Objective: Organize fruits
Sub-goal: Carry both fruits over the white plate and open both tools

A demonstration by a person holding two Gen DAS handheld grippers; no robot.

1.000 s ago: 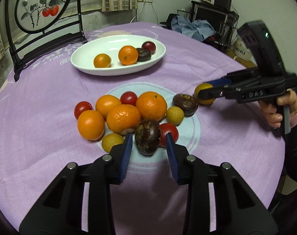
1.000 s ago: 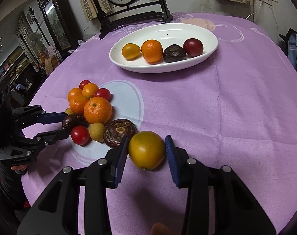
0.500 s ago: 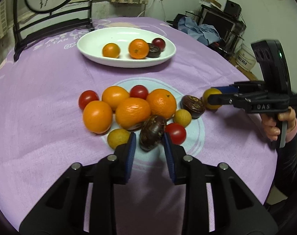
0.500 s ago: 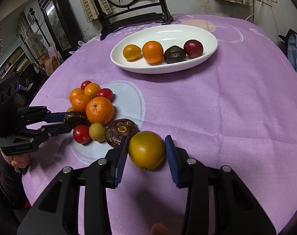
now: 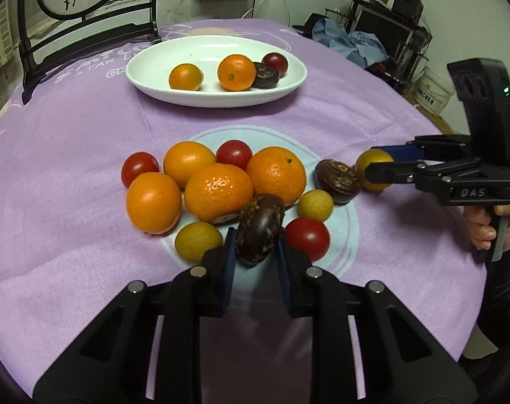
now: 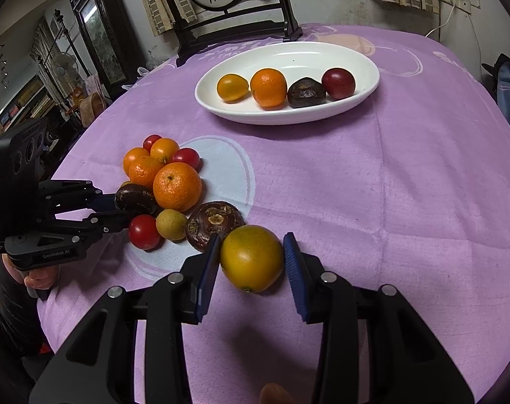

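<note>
Tomato (image 5: 307, 237) beside gripped passionfruit (image 5: 259, 229) — oranges (image 5: 218, 192) behind

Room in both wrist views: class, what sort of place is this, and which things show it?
Probably a lived-in home dining room: a round table under a purple cloth, a carved dark chair, a cluttered shelf.

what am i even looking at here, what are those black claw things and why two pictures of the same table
They are hand-held two-finger grippers, one in each of a person's hands, with no robot arm. Each carries a wide-angle camera looking along its fingers, so you get one picture per gripper and each also sees the other. On the purple tablecloth sit a white dish with four fruits and a loose pile of oranges, tomatoes and dark fruits. The left gripper has just been closing and now pinches a dark brown fruit. The right gripper straddles a yellow-orange fruit, one pad touching, the other just clear.
</note>
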